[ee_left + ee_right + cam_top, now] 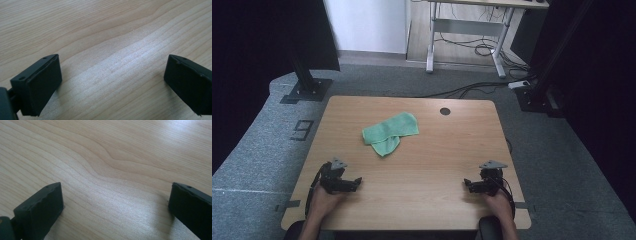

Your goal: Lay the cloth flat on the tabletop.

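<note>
Your left gripper (353,183) rests low on the table (427,200), with its jaws wide apart and nothing between them; in the left gripper view there is bare wood grain between the two black pads (40,85). Your right gripper (470,186) is in the same state: jaws fully apart, empty, over bare wood in the right gripper view. Both tips point inward, toward each other, and each gripper is well apart from the cloth (390,132).

The cloth is green and lies crumpled, partly folded over itself, on the far half of the table, a little left of the middle. Your left gripper is nearer to it than your right one.

I judge that the work is at its very beginning: both hands wait at the near edge and the cloth is untouched. The next move calls for a reach forward, probably with the left gripper first, to come down on one edge or corner of the cloth with the jaws kept apart. The cloth is soft and thin, so the pads must go close to the wood to catch it.

The table is light wood with a round cable hole (445,111) to the right of the cloth, near the far edge. Grey carpet (257,150) surrounds the table, black stands (307,80) are behind the cloth, and a white desk frame (464,30) with cables (482,50) stands farther back.
</note>
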Motion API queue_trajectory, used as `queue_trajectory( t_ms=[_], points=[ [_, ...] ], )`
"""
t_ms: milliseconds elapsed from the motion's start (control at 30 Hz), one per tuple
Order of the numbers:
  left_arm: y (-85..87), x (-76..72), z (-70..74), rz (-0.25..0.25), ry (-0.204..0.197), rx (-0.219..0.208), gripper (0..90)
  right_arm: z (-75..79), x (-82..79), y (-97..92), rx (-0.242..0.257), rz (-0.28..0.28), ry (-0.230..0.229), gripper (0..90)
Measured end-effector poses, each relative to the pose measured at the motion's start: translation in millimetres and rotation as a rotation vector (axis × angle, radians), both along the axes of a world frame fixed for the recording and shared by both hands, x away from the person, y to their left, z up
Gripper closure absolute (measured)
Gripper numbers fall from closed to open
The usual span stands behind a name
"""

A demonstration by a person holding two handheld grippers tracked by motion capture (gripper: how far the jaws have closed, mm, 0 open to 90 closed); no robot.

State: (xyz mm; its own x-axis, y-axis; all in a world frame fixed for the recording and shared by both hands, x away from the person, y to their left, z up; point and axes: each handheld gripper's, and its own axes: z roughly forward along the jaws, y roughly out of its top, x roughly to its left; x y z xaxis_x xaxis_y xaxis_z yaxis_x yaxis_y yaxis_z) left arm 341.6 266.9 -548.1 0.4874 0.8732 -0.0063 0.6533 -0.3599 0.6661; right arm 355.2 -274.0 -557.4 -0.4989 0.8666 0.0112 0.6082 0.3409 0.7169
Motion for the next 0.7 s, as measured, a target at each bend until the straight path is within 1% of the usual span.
queue_trajectory(
  t_ms=[167,233,367,433,600,700],
  points=[
    [0.8,0.6,1.9,0.004,0.010,-0.011,4.5,0.0,0.0,0.0,0.000,0.000,0.000,0.0],
    [2.6,1.2,3.3,0.008,0.020,-0.034,5.1,0.0,0.1,0.0,0.000,0.001,-0.001,0.0],
    [3.0,1.8,3.9,0.007,0.024,-0.038,5.8,-0.1,0.1,0.2,-0.001,0.001,-0.001,0.0],
    [2.1,2.3,4.8,0.007,0.021,-0.040,7.9,-0.1,0.2,0.2,-0.001,0.001,-0.001,0.0],
    [-2.3,4.5,7.0,-0.010,0.020,-0.038,13.6,-0.1,0.2,0.2,-0.001,0.001,-0.001,0.0],
    [-7.1,6.6,10.8,-0.029,0.018,-0.056,14.1,-0.1,0.2,0.5,-0.001,-0.003,-0.001,0.0]
  ],
)
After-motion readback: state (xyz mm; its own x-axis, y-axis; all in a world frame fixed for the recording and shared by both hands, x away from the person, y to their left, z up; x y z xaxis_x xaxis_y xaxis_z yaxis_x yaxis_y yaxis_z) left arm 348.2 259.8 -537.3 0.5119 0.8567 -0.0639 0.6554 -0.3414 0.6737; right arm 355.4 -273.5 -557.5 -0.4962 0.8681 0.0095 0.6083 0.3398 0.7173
